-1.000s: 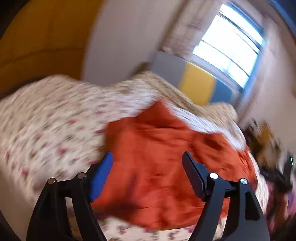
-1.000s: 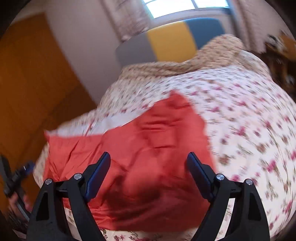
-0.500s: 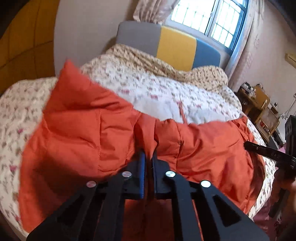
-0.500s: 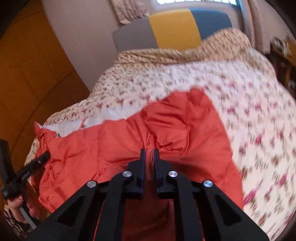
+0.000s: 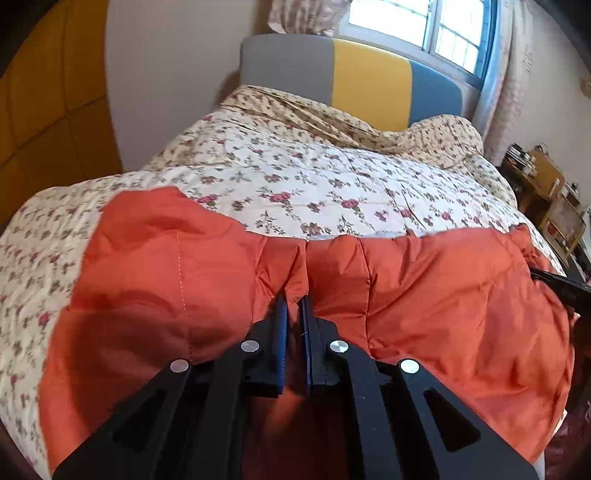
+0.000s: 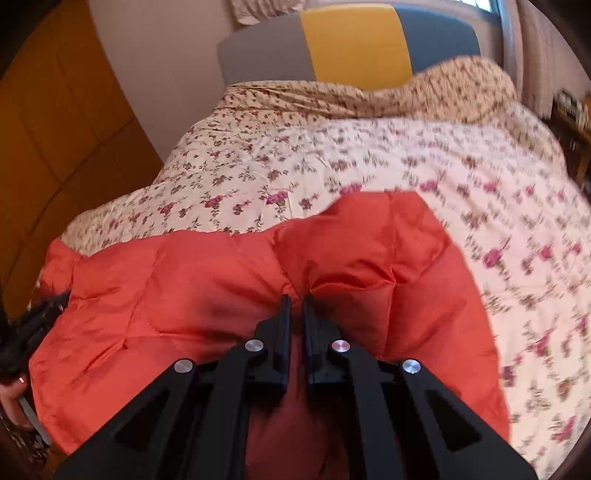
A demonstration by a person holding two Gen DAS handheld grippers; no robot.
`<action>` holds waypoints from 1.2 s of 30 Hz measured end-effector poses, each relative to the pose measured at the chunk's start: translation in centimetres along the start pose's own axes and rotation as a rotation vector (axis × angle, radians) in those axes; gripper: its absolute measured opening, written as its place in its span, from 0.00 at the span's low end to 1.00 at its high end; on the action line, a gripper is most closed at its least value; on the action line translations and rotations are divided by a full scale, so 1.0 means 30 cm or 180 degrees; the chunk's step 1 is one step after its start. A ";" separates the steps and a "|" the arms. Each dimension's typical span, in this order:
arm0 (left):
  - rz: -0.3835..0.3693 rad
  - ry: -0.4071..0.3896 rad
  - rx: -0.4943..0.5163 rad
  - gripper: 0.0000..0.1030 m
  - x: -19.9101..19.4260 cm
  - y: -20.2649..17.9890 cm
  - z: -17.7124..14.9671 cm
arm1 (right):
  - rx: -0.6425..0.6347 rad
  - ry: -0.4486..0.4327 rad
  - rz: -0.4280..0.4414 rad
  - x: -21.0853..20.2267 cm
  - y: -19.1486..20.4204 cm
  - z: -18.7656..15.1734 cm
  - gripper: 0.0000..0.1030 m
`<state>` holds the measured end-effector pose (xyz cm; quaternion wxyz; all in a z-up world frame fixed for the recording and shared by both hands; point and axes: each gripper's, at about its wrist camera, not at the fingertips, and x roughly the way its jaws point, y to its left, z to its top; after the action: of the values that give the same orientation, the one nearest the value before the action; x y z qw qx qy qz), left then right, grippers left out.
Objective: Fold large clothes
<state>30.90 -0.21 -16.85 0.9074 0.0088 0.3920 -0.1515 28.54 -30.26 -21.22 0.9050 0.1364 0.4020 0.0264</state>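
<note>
A large orange quilted garment (image 5: 443, 302) lies across the near end of a bed with a floral cover (image 5: 314, 177). My left gripper (image 5: 294, 301) is shut on a pinched fold of the garment's near edge. In the right wrist view the same garment (image 6: 177, 295) spreads to the left, and my right gripper (image 6: 297, 301) is shut on another fold of it. Each gripper shows at the edge of the other's view: the right one (image 5: 561, 286) and the left one (image 6: 40, 317). The fabric under the fingers is hidden.
A grey, yellow and blue headboard (image 5: 351, 74) stands at the far end under a window (image 5: 424, 26). A crumpled beige floral blanket (image 5: 424, 136) lies near the headboard. A yellow wardrobe (image 6: 55, 129) is on the left, wooden furniture (image 5: 543, 184) on the right.
A second ago both grippers were open above the garment. They closed on folds of it half a second ago, and have since drawn it toward the near end of the bed.
</note>
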 end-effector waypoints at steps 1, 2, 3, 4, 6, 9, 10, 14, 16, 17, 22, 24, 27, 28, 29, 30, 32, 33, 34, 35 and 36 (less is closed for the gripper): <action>-0.0041 -0.0005 -0.0016 0.08 0.011 0.004 -0.003 | 0.0077 0.0000 0.0049 0.019 -0.019 -0.001 0.04; -0.0096 -0.0018 -0.0050 0.08 0.021 0.015 -0.008 | 0.0097 -0.0013 0.0070 0.030 -0.026 -0.004 0.03; -0.0170 -0.0028 -0.0101 0.08 0.032 0.028 -0.013 | 0.0077 -0.0038 0.0078 0.042 -0.029 -0.009 0.03; -0.0228 -0.0043 -0.0147 0.08 0.039 0.037 -0.016 | 0.0039 -0.0056 0.0064 0.052 -0.027 -0.013 0.03; -0.0352 -0.0094 -0.0220 0.08 0.055 0.058 -0.029 | -0.0013 -0.0075 0.0023 0.066 -0.017 -0.016 0.03; -0.0442 -0.0169 -0.0256 0.08 0.068 0.071 -0.043 | -0.0056 -0.0094 0.0005 0.091 -0.015 -0.015 0.03; -0.0460 -0.0205 -0.0268 0.08 0.071 0.074 -0.048 | -0.0055 -0.0113 0.0017 0.098 -0.018 -0.016 0.03; -0.0479 -0.0310 -0.0270 0.08 0.081 0.075 -0.066 | -0.0054 -0.0217 0.0032 0.108 -0.022 -0.027 0.03; -0.0482 -0.0331 -0.0272 0.08 0.085 0.076 -0.070 | -0.0081 -0.0271 -0.0001 0.111 -0.018 -0.033 0.03; -0.0482 -0.0340 -0.0272 0.08 0.085 0.076 -0.072 | -0.0092 -0.0285 -0.0013 0.112 -0.015 -0.035 0.03; -0.0344 -0.0304 -0.0229 0.08 0.063 0.053 -0.063 | -0.0122 -0.0275 -0.0015 0.111 -0.011 -0.030 0.05; -0.0231 -0.0205 -0.0277 0.08 0.040 0.034 -0.039 | -0.0170 -0.0188 -0.0052 0.101 -0.006 -0.010 0.05; -0.0086 -0.0141 -0.0518 0.08 -0.016 0.032 0.031 | -0.0248 -0.0222 -0.0134 0.052 0.019 0.017 0.19; -0.0042 -0.0159 -0.0562 0.08 -0.029 0.037 0.053 | -0.0290 -0.0297 -0.0163 0.022 0.031 0.033 0.30; 0.0061 -0.0167 -0.0572 0.08 -0.037 0.040 0.080 | -0.0339 -0.0368 -0.0211 0.000 0.042 0.048 0.35; 0.0160 -0.0157 -0.0555 0.08 -0.036 0.044 0.099 | -0.0403 -0.0423 -0.0277 -0.012 0.052 0.065 0.35; 0.0388 -0.0113 -0.0428 0.08 -0.009 0.049 0.151 | -0.0495 -0.0399 -0.0437 0.001 0.055 0.096 0.34; 0.0504 -0.0079 -0.0361 0.08 0.015 0.056 0.169 | -0.0481 -0.0353 -0.0469 0.014 0.047 0.108 0.34; 0.0585 -0.0048 -0.0308 0.08 0.039 0.059 0.179 | -0.0412 -0.0294 -0.0470 0.041 0.027 0.122 0.34; 0.0644 -0.0016 -0.0258 0.08 0.063 0.065 0.187 | -0.0369 -0.0277 -0.0468 0.057 0.015 0.128 0.34; 0.0698 0.0012 -0.0190 0.08 0.090 0.079 0.190 | -0.0343 -0.0260 -0.0491 0.076 0.003 0.134 0.34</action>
<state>37.35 0.58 -15.08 0.9176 0.0249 0.3947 -0.0396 33.05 -30.73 -20.27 0.9260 0.0571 0.3721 -0.0274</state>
